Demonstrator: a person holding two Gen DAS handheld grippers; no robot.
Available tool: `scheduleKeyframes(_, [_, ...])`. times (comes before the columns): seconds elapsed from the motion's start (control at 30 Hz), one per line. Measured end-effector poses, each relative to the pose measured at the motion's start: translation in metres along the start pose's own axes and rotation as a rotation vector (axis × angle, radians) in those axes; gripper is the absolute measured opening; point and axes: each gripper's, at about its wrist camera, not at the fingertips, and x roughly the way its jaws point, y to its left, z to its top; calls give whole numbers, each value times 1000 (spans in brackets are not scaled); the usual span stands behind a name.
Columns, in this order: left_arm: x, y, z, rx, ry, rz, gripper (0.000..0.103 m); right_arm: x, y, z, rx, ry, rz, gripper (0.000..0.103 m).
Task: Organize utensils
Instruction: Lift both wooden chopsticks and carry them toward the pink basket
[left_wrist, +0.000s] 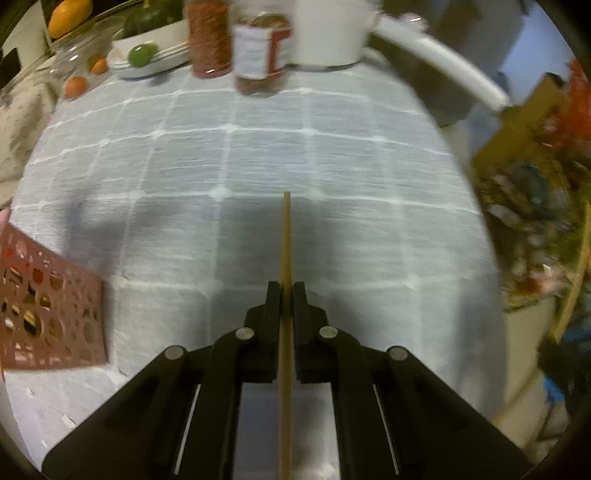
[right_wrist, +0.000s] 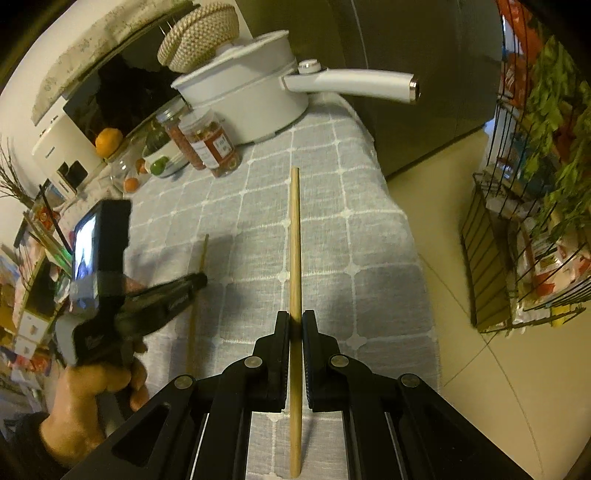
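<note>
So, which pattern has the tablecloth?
Grey tablecloth with a white grid; clearest in the right wrist view.

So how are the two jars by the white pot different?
In the right wrist view, the front jar wears a red-and-white label, while the back jar shows none. The front jar looks wider with chunky orange-red contents; the back jar looks slimmer with finer reddish contents. Both stand on the grey checked tablecloth beside the white pot.

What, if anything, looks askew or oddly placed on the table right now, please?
The pot sits at the table's far corner with its long handle jutting out past the tablecloth edge over the floor, where it could be knocked. Nothing looks spilled or broken.
</note>
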Motion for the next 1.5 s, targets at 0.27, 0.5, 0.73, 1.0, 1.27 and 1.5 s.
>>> scheduleKeyframes(0.27, [-73, -14, -28, 131, -112, -122, 7, -28, 6, 3, 3, -82, -1, 7])
scheduleKeyframes(0.5, [-143, -8, -49, 214, -240, -180, 7, -55, 22, -2, -36, -158, -12, 7])
scheduleKeyframes(0.73, [-186, 17, -57, 231, -327, -206, 7, -84, 47, -3, -92, -232, 30, 7])
scheduleKeyframes(1.0, [-248, 49, -61, 232, -495, -228, 7, -106, 80, 7, -151, -305, 66, 7])
scheduleKeyframes(1.27, [-286, 95, -54, 163, -651, -212, 7, -115, 114, 10, -195, -340, 127, 7])
scheduleKeyframes(1.5, [-287, 130, -47, 106, -731, -160, 7, -107, 144, 11, -230, -336, 162, 7])
